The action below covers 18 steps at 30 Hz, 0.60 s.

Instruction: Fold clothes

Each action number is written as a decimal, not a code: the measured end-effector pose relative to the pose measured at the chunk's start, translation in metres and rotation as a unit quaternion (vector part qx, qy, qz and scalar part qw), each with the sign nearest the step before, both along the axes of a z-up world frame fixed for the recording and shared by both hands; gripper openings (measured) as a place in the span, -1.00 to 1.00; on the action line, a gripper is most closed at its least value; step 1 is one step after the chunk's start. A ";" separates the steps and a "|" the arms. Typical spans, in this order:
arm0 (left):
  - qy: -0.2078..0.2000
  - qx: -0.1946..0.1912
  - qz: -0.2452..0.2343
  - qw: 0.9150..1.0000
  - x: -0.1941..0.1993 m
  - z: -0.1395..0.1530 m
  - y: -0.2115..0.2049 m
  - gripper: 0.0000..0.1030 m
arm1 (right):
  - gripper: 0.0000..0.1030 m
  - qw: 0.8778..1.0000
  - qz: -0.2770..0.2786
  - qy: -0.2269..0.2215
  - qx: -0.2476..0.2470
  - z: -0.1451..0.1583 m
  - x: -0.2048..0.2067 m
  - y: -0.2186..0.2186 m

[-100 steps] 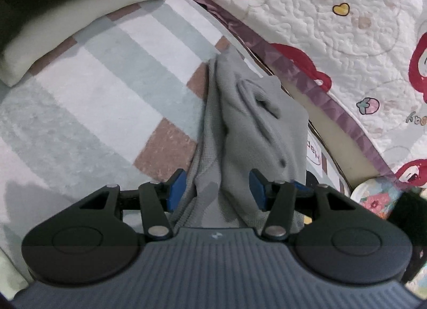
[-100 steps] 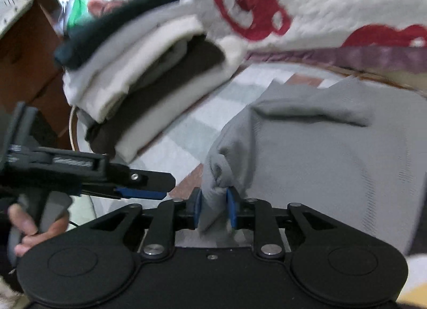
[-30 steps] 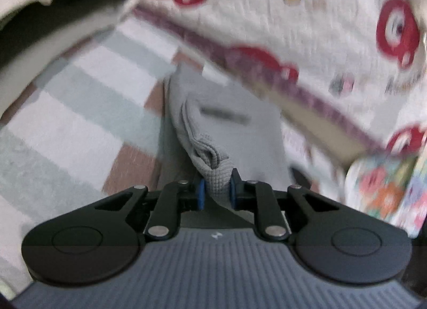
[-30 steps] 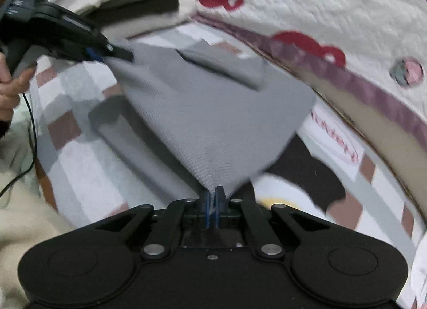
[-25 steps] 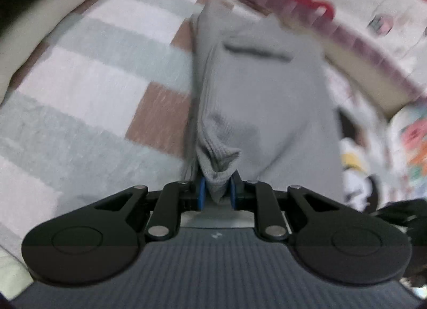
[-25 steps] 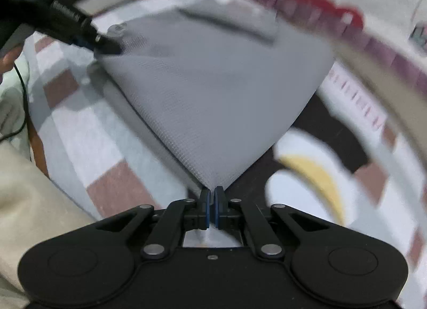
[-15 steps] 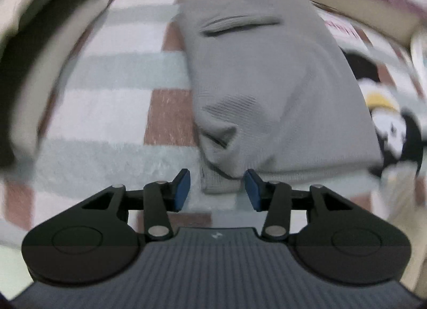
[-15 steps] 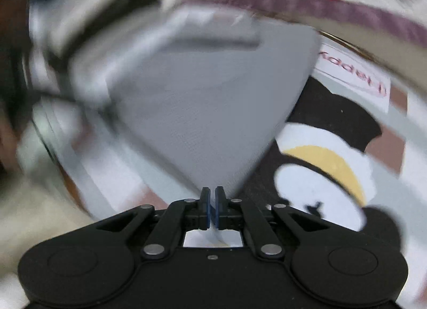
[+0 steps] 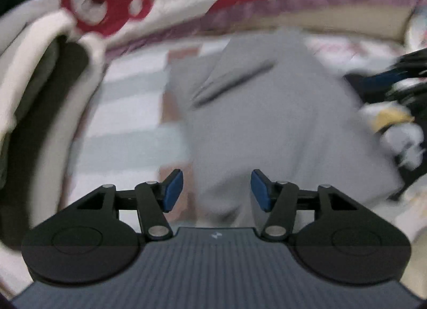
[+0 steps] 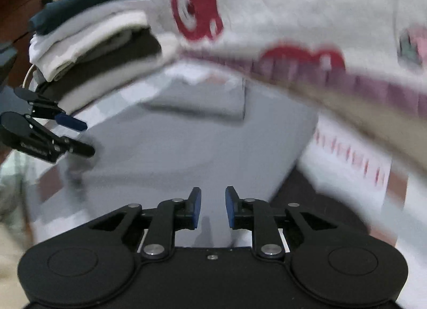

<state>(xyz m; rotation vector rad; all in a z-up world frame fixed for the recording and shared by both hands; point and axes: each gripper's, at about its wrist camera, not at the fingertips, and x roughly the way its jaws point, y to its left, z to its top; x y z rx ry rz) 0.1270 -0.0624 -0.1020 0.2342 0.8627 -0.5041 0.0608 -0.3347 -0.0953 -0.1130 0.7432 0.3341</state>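
Two tools are working over one checked blanket (image 9: 128, 111) on the bed. Lying flat on it is the grey garment (image 9: 267, 122), folded, its long axis running away from both tools toward the quilt-side edge of the blanket. Its near edge is lying directly ahead of the left tool (image 9: 216, 189) and the right tool (image 10: 213, 207); neither is clearly nearer. Jaws on both are opening, pads pressing on nothing, cloth showing between them. Folded clothes (image 10: 96, 42) are sitting stacked at the far left corner.
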 end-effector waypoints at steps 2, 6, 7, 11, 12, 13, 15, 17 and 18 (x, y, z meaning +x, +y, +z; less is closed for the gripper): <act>0.027 -0.048 -0.027 0.998 0.018 0.008 -0.010 0.15 | -0.24 1.000 0.014 -0.007 -0.012 -0.001 0.016 0.001; 0.053 0.003 -0.031 0.998 0.069 -0.002 -0.048 0.23 | -0.20 1.000 0.006 0.014 -0.011 -0.010 0.053 -0.011; 0.042 0.022 -0.038 0.998 0.080 -0.005 -0.057 0.23 | -0.19 1.000 -0.007 0.020 -0.001 -0.016 0.062 -0.016; 0.098 -0.007 -0.001 0.995 0.128 -0.026 -0.058 0.23 | -0.19 0.997 -0.054 0.034 0.053 -0.035 0.086 -0.033; 0.109 -0.024 0.018 0.994 0.139 -0.030 -0.054 0.23 | -0.19 0.996 -0.057 0.035 0.058 -0.038 0.087 -0.034; 0.106 -0.050 0.038 0.992 0.146 -0.030 -0.047 0.23 | -0.19 0.996 -0.054 0.035 0.057 -0.040 0.087 -0.033; 0.089 -0.081 0.077 0.990 0.159 -0.027 -0.035 0.23 | -0.18 0.997 -0.047 0.036 0.052 -0.044 0.088 -0.033; 0.056 -0.093 0.110 0.988 0.170 -0.022 -0.027 0.23 | -0.15 0.998 -0.036 0.039 0.043 -0.045 0.092 -0.034; 0.033 -0.095 0.128 0.987 0.175 -0.019 -0.021 0.23 | -0.15 0.998 -0.032 0.040 0.039 -0.045 0.095 -0.036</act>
